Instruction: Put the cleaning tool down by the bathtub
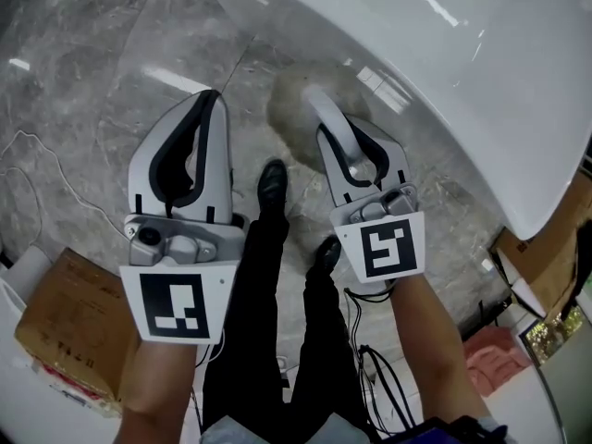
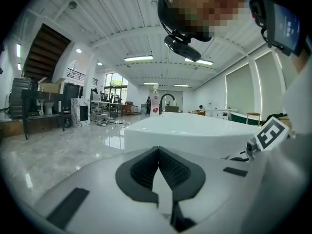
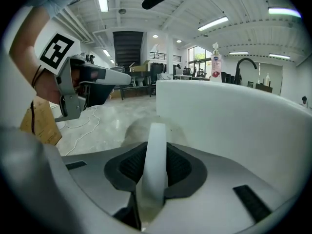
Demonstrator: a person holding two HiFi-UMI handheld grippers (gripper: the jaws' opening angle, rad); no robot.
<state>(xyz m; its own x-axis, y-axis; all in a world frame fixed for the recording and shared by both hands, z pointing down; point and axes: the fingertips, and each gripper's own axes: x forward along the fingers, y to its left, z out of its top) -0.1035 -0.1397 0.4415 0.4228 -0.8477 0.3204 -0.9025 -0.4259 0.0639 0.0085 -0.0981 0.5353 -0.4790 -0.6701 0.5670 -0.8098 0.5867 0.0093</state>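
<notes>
The cleaning tool has a white handle (image 1: 326,118) and a round fuzzy grey head (image 1: 296,104). The head sits low by the foot of the white bathtub (image 1: 444,72); I cannot tell whether it touches the marble floor. My right gripper (image 1: 358,144) is shut on the handle. In the right gripper view the handle (image 3: 157,155) runs up between the black pads to the head (image 3: 139,129), close beside the bathtub wall (image 3: 234,126). My left gripper (image 1: 209,100) hangs to the left with its tips together and nothing in them. Its pads (image 2: 170,168) meet, with the bathtub (image 2: 195,130) ahead.
The person's dark legs and shoes (image 1: 272,185) stand between the grippers. A cardboard box (image 1: 69,317) lies at lower left and a white cable (image 1: 37,169) trails across the floor. More boxes (image 1: 546,266) sit under the tub's right end. A black faucet (image 3: 246,65) and a bottle (image 3: 216,65) stand on the tub rim.
</notes>
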